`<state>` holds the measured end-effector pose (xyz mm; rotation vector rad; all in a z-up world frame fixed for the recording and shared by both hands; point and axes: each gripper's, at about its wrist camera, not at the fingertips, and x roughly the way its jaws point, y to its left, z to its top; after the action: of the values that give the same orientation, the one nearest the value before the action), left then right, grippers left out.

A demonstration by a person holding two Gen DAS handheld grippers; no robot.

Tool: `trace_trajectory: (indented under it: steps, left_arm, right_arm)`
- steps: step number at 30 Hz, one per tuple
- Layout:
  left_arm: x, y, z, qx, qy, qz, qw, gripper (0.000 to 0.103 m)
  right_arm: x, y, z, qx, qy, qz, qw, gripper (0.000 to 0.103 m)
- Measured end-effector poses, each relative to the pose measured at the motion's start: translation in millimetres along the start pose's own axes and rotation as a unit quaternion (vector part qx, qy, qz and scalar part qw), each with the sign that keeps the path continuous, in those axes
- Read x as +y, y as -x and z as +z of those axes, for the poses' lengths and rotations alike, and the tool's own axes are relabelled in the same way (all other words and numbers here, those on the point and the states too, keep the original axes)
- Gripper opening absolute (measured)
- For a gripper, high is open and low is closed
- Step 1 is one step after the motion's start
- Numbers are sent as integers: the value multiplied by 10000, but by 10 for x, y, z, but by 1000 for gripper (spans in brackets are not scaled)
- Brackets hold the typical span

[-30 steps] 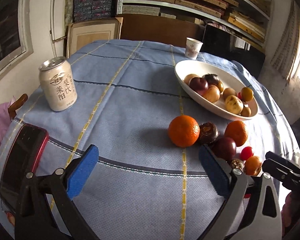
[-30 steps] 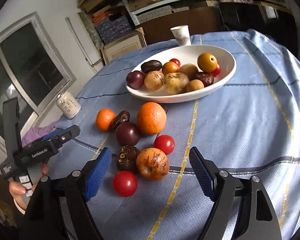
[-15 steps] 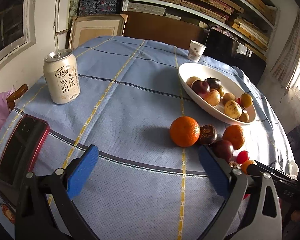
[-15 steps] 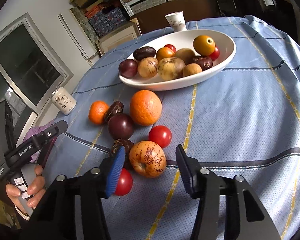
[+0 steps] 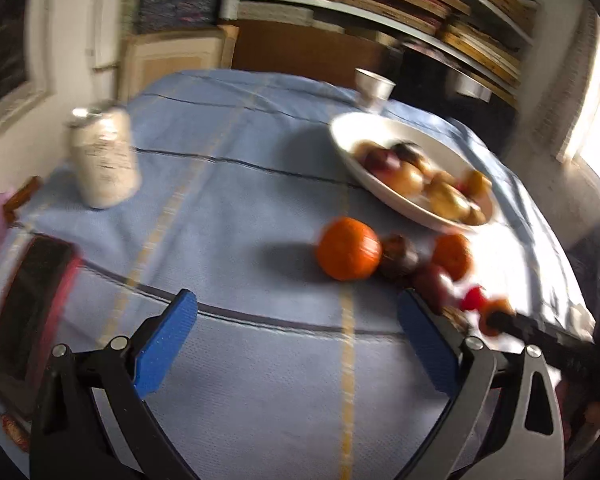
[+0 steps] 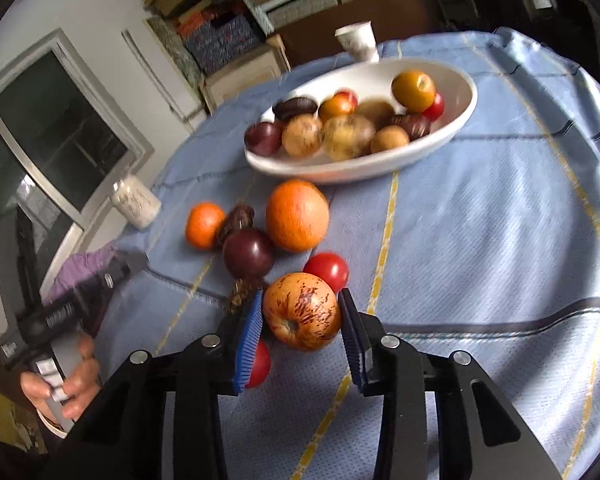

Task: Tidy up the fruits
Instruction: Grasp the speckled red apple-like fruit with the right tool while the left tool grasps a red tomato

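Speckled apple (image 6: 301, 312): sits between the jaws of the right gripper (image 6: 302, 330), the blue pads (image 6: 249, 334) at or almost at its two flanks; whether it has left the blue cloth cannot be told.
Bearing to bowl: the white bowl (image 6: 458, 120) lies straight ahead and slightly right of the right jaws, with the loose fruits between them, so the carry probably goes up and over these.
Long axis: the apple is near round, stem end facing the camera; the bowl's long axis runs left to right in the right wrist view.
Nearer hand: right; the left gripper (image 5: 296, 342) hangs well apart over bare cloth, jaws wide, holding nothing.
Loose fruits on tabletop: seven besides the apple — big orange (image 6: 297, 216), small orange (image 6: 204, 225), plum (image 6: 248, 252), two tomatoes (image 6: 327, 270), two dark wrinkled fruits (image 6: 238, 218).
Fruits in bowl: about ten, blurred.
Other things: one can (image 5: 104, 156), one paper cup (image 6: 356, 42), one phone (image 5: 28, 300).
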<state>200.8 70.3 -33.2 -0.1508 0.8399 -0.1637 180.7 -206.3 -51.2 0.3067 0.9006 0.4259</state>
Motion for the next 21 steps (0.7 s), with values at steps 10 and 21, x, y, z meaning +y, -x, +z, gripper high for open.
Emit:
trace_trajectory:
  steps: [10, 21]
  left_arm:
    - [-818, 28, -342, 382, -1722, -1342, 9751, 65]
    - [-959, -183, -372, 913, -1296, -1573, 9748, 39]
  right_arm:
    - [-322, 238, 104, -483, -715, -140, 9962, 39]
    - [-290, 267, 82, -467, -646, -135, 9967, 39]
